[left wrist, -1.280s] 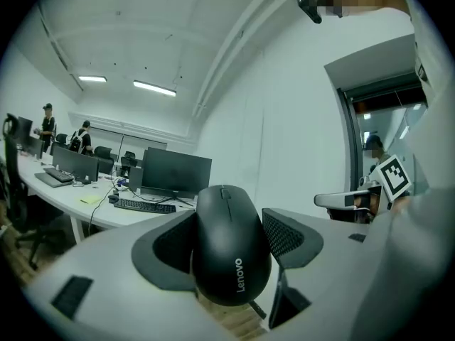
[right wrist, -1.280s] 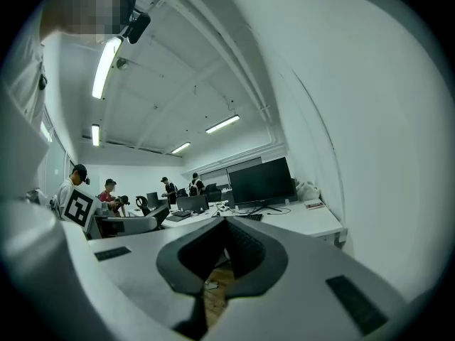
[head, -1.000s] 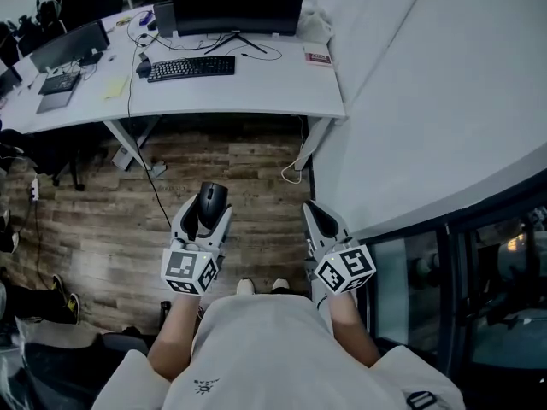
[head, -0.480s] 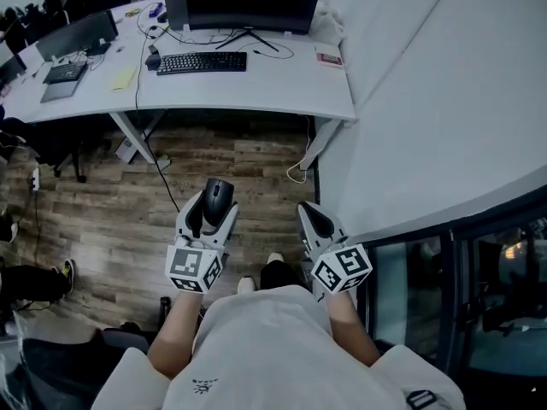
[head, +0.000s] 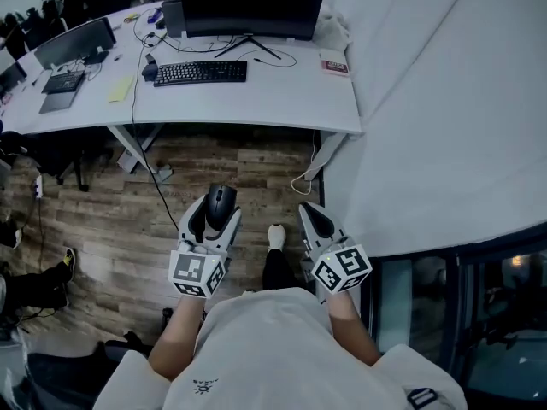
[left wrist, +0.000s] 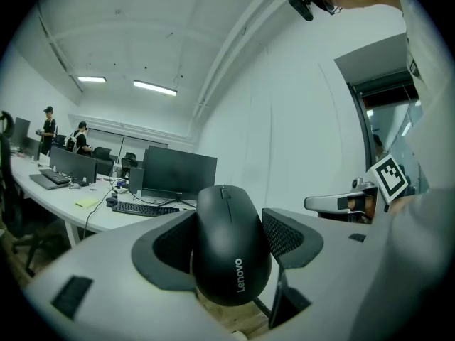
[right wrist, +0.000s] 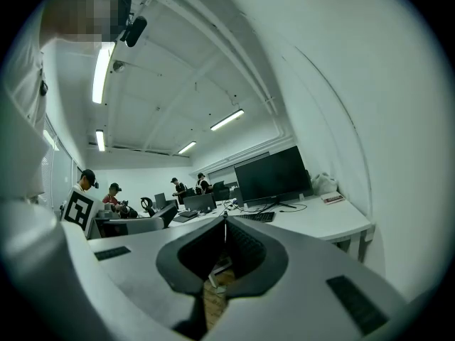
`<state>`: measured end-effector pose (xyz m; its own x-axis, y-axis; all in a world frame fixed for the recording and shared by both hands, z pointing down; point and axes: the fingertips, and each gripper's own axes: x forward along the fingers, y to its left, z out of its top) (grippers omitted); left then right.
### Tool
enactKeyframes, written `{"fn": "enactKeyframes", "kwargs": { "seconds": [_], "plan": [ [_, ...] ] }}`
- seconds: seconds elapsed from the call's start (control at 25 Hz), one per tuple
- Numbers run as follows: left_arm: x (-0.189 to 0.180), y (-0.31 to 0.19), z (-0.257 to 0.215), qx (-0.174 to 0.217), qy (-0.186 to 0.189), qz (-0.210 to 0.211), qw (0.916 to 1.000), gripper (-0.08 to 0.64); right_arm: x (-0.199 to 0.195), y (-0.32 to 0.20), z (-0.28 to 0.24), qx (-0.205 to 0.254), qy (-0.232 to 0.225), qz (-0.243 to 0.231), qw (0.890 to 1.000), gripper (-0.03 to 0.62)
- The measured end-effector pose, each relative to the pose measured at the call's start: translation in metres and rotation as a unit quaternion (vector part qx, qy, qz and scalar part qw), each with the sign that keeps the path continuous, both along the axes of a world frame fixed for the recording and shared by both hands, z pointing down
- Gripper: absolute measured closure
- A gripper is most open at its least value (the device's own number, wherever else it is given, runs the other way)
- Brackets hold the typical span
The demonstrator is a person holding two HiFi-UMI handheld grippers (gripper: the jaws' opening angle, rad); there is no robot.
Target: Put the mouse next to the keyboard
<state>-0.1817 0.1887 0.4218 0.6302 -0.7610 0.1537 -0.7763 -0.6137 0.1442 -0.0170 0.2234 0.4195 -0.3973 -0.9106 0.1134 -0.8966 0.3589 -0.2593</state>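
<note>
A black Lenovo mouse (head: 220, 204) (left wrist: 231, 254) sits between the jaws of my left gripper (head: 216, 213), which is shut on it and held over the wood floor. The black keyboard (head: 199, 73) (left wrist: 139, 208) (right wrist: 257, 217) lies on the white desk (head: 282, 101) ahead, in front of a dark monitor (head: 252, 1). My right gripper (head: 313, 218) (right wrist: 225, 222) is shut with nothing in it, its tips touching. Both grippers are close to the person's body, well short of the desk.
A cable runs from the desk down to the wood floor (head: 102, 220). A second black mouse (head: 149, 72) lies left of the keyboard. A white curved wall (head: 444, 101) stands on the right. More desks, monitors and seated people (right wrist: 114, 194) fill the room's left.
The desk and keyboard have come lower and nearer in the head view as the person steps forward. Both grippers keep their hold and pose; a foot now shows between them.
</note>
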Motion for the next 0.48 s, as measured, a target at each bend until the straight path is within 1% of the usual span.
{"fn": "enactKeyframes", "kwargs": {
  "seconds": [0.28, 0.48],
  "plan": [
    [0.052, -0.094, -0.002, -0.001, -0.01, -0.015, 0.9998, 0.262, 0.057, -0.102, 0.0, -0.003, 0.001, -0.013, 1.0, 0.574],
    [0.088, -0.163, -0.001, -0.009, -0.009, -0.033, 0.9994, 0.262, 0.094, -0.177, 0.004, -0.014, 0.004, -0.031, 0.999, 0.574]
  ]
}}
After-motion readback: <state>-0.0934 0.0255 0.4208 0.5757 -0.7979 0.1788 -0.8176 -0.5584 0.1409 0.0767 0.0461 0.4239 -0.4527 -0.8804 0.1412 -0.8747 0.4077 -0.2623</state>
